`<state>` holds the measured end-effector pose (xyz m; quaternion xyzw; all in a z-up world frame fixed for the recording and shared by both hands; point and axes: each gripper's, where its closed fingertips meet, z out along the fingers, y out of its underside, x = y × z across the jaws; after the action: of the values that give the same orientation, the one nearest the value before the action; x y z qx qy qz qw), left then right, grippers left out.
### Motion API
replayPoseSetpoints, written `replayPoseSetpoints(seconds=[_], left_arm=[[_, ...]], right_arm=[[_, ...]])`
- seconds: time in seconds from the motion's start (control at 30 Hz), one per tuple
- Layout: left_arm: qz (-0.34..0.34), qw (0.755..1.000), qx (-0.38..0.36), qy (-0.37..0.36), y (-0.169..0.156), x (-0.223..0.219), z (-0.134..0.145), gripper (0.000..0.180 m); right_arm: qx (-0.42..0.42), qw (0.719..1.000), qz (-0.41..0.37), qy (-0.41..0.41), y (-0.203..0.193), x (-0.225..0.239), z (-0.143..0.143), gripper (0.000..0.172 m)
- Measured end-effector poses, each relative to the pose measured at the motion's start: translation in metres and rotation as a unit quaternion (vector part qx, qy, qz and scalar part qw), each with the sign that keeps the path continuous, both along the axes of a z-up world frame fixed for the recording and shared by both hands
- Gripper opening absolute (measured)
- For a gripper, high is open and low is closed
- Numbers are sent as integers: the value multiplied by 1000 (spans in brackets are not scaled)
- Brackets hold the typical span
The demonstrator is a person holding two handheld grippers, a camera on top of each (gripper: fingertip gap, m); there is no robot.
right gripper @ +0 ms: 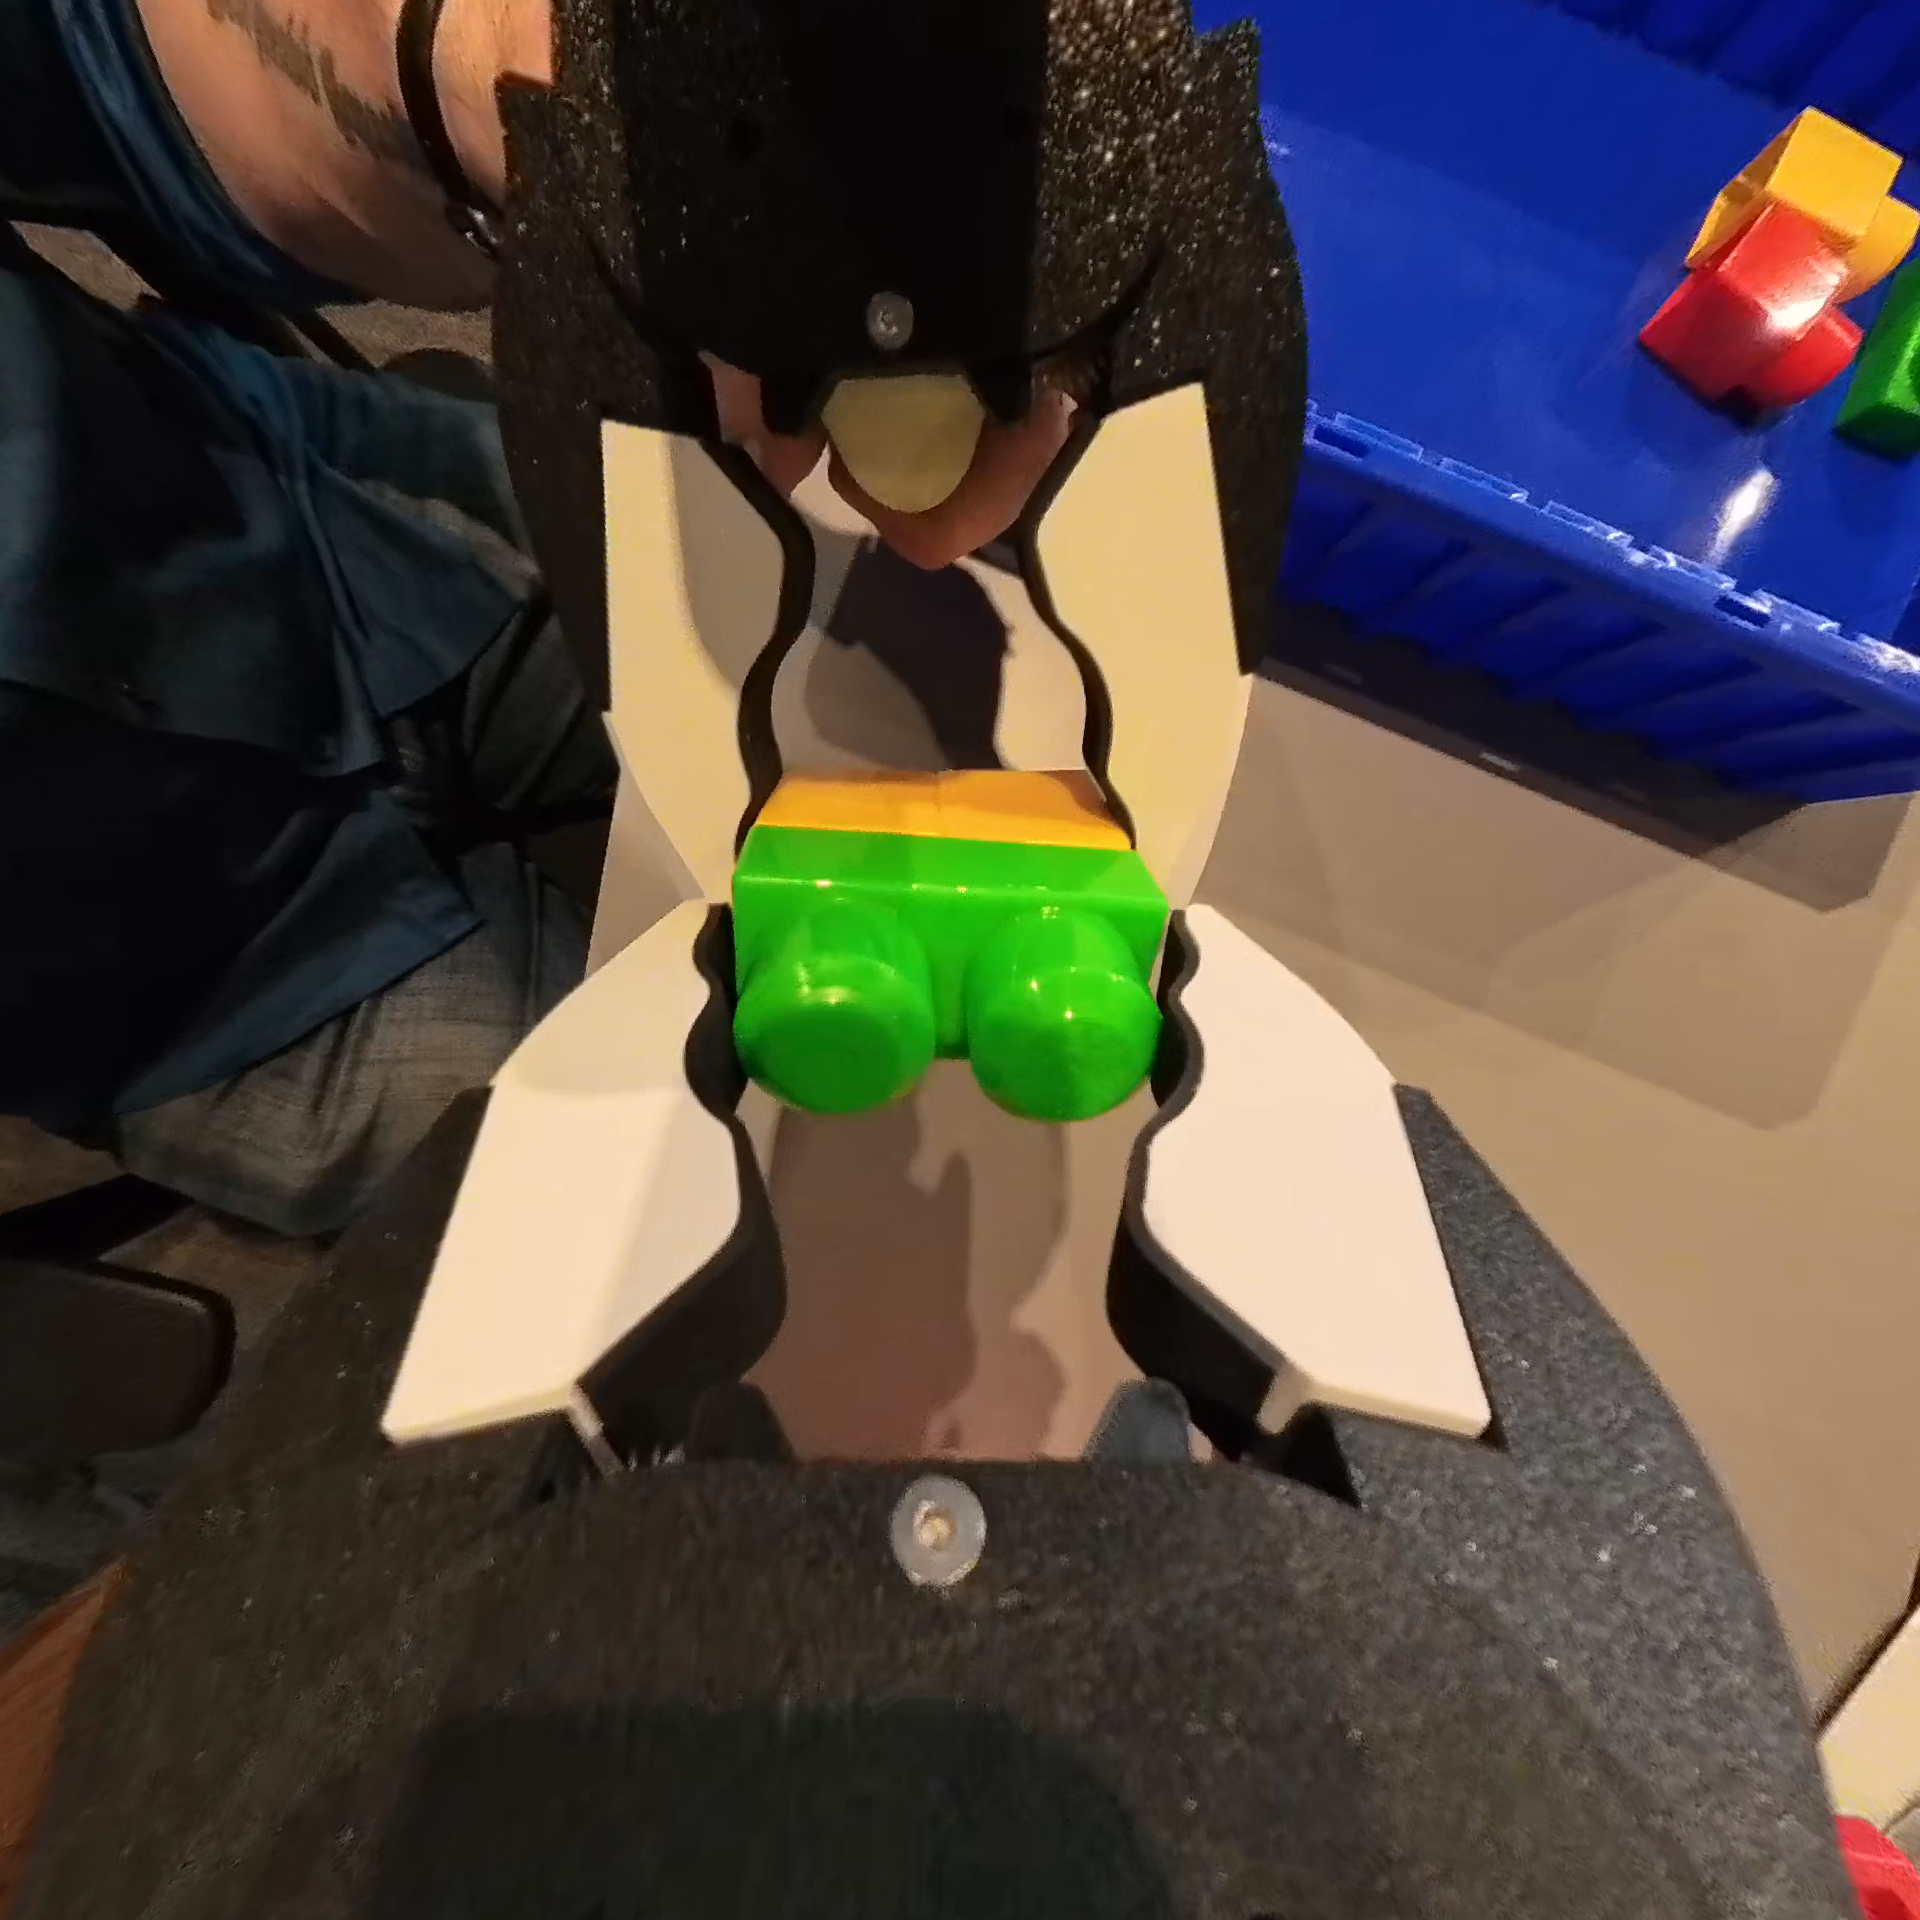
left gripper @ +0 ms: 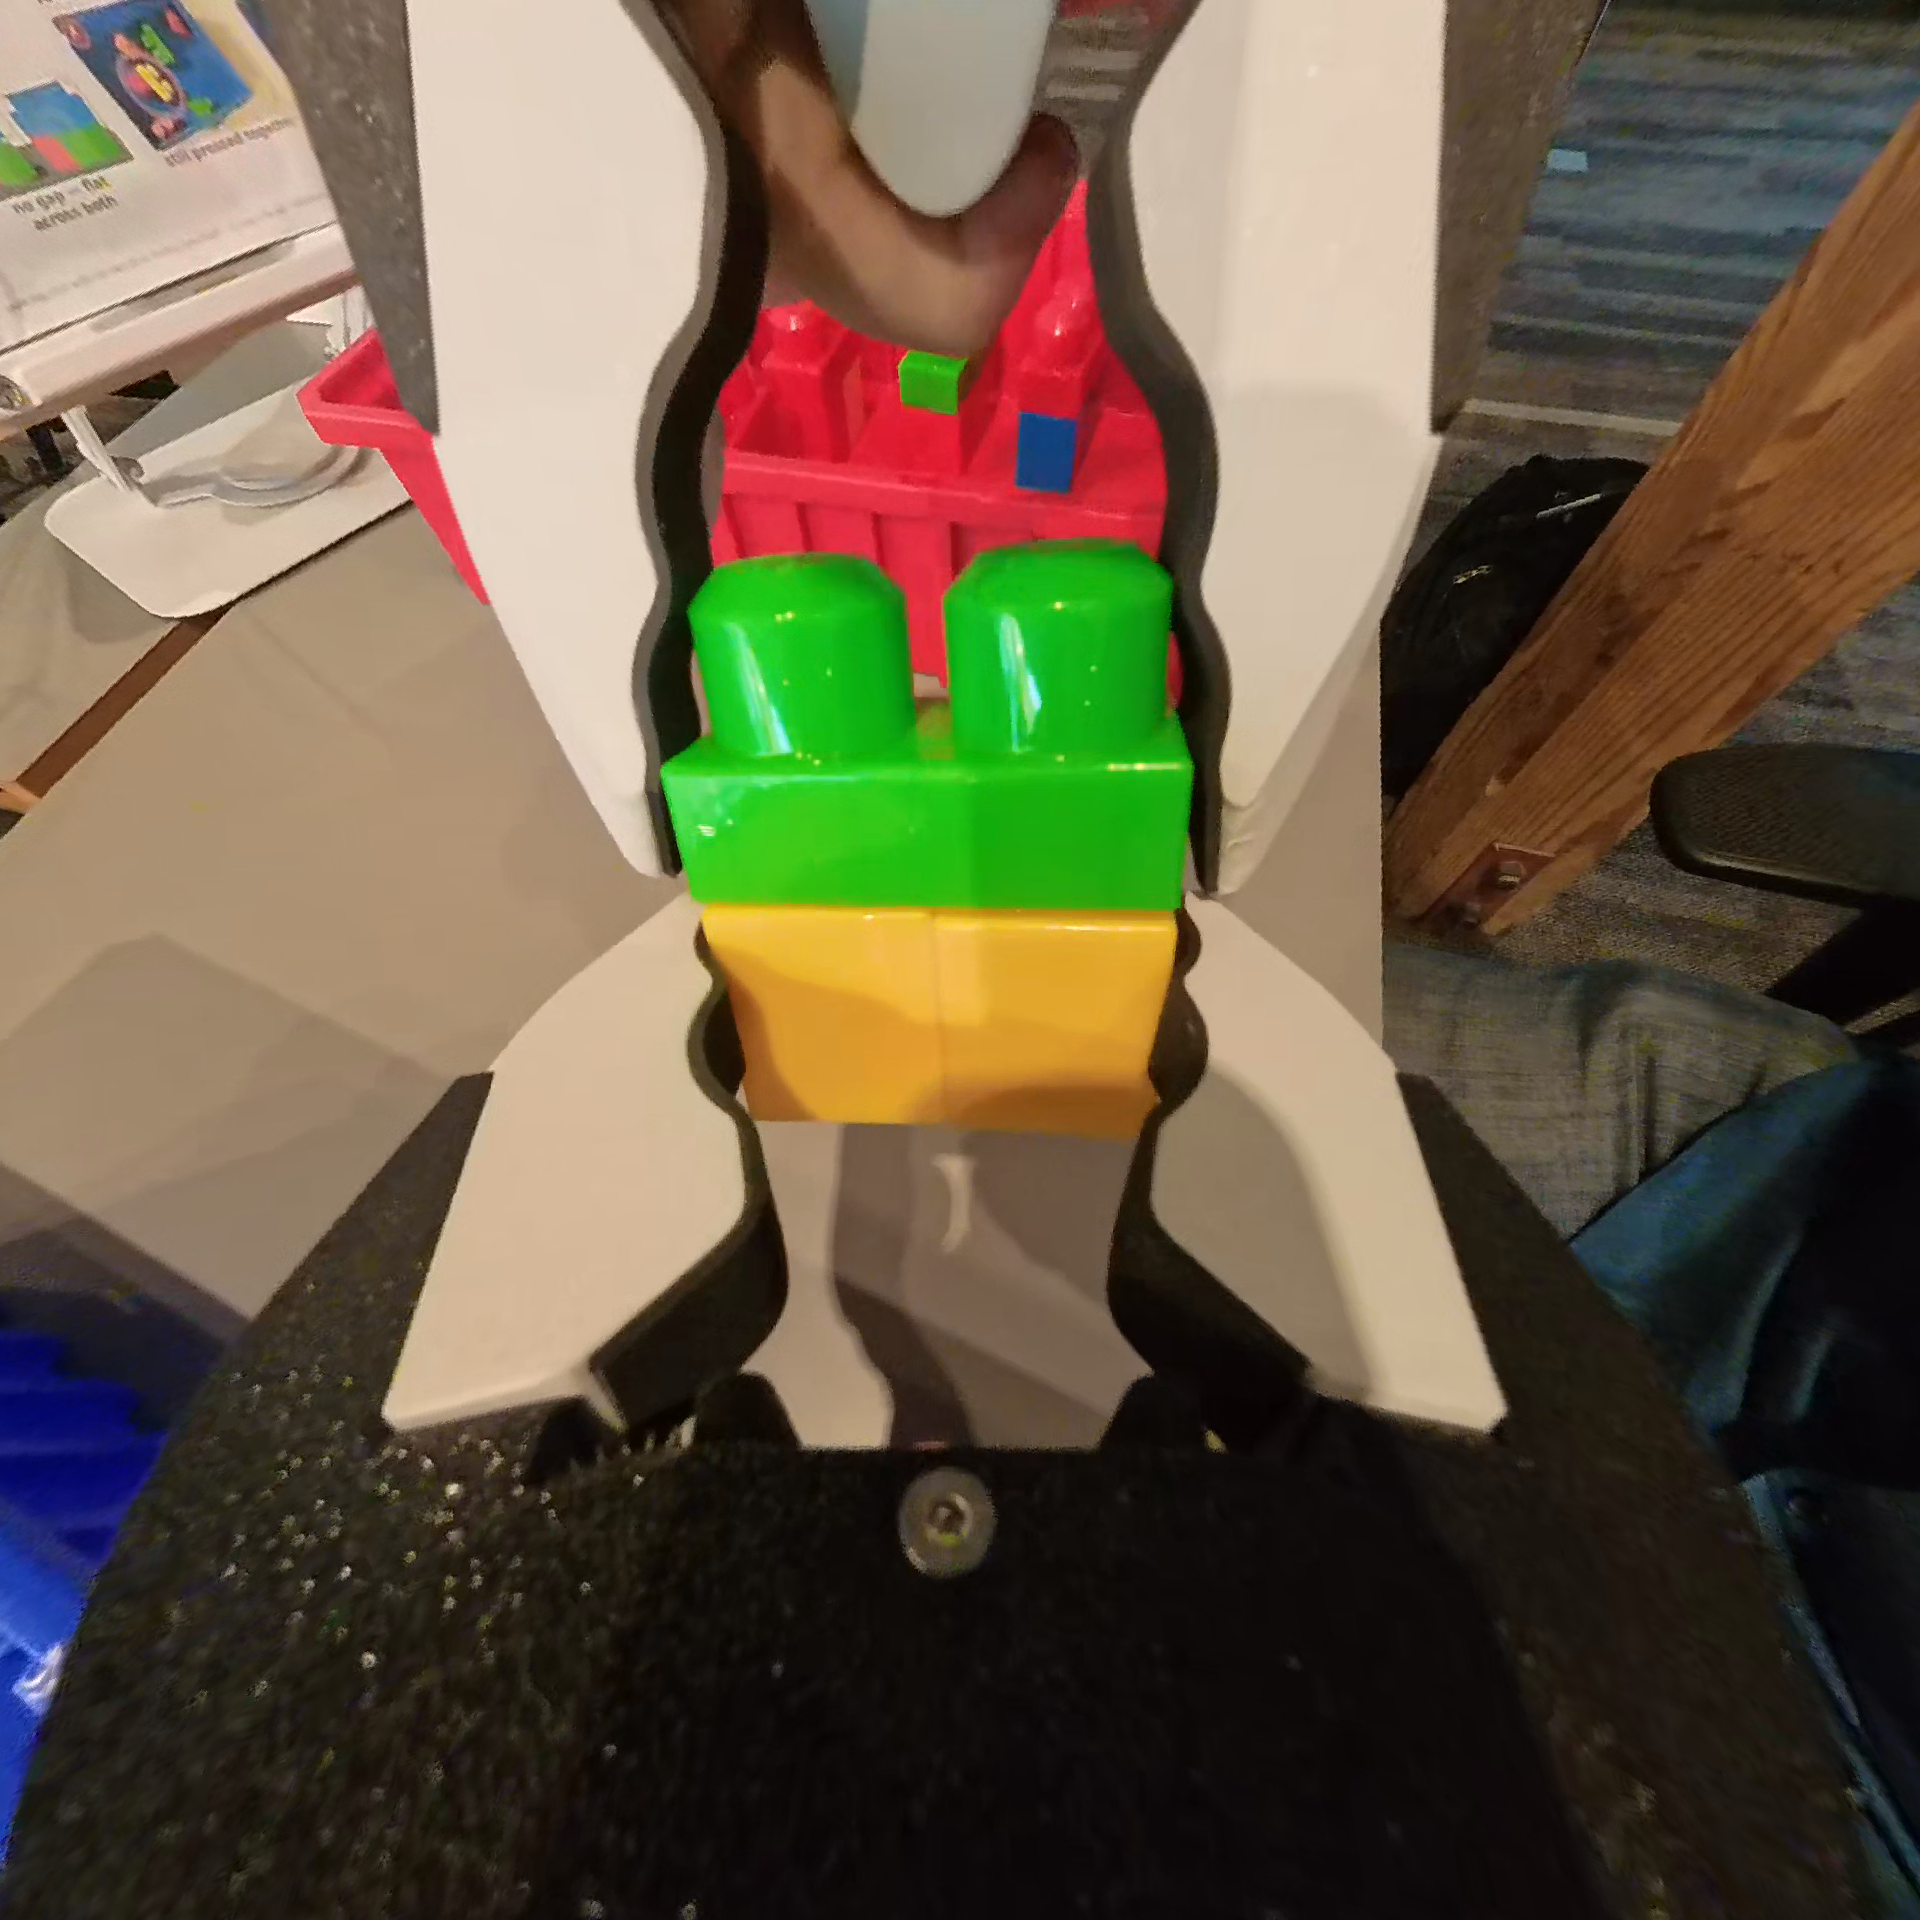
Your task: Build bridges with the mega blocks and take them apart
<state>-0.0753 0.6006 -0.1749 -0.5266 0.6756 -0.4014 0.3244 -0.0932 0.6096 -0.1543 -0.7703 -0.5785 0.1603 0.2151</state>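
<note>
1. My left gripper (left gripper: 940,1023) is clamped on the glossy yellow plastic block (left gripper: 940,1023); my right gripper (right gripper: 945,987) is clamped on the glossy green two-stud plastic block (right gripper: 940,935) plugged onto it. The two tools face each other, tip to tip.
2. The joined pair hangs between them above the pale grey tabletop (right gripper: 1558,987), near its front edge and just short of the blue bin.
3. I judge both blocks light, hollow and rigid, with slick faces. The flat end walls are the place to take hold, not the rounded studs, where pads could slide.
4. To separate them I would pull straight along the studs.
5. The blue plastic bin (right gripper: 1558,582) holds loose yellow, red and green blocks (right gripper: 1787,270). The red plastic bin (left gripper: 935,488) beyond holds a small green and a small blue block.
</note>
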Motion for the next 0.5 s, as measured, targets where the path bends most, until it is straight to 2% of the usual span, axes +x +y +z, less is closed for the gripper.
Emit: replayPoseSetpoints(seconds=[0.13,0.17,0.23,0.27,0.3,0.33,0.4,0.5], left_arm=[[-6,1000,-4,0,-3,0,0,78],[0,1000,5,19,0,-1,-6,78],[21,999,16,43,15,-5,-21,78],[9,999,-24,23,12,-6,-15,78],[12,999,-32,17,14,-8,-9,78],[23,1000,-10,19,17,-9,-5,78],[17,1000,-8,6,12,-10,6,78],[23,1000,-2,16,15,-9,1,78]], right_arm=[[-3,1000,-7,7,-3,3,3,78],[6,1000,-13,7,0,9,8,78],[19,998,-31,50,4,22,37,78],[37,998,-40,43,8,33,47,78],[46,997,-47,39,9,41,54,78],[49,997,-51,42,9,46,59,78],[53,996,-59,34,10,54,61,78],[47,997,-62,29,11,56,55,78]])
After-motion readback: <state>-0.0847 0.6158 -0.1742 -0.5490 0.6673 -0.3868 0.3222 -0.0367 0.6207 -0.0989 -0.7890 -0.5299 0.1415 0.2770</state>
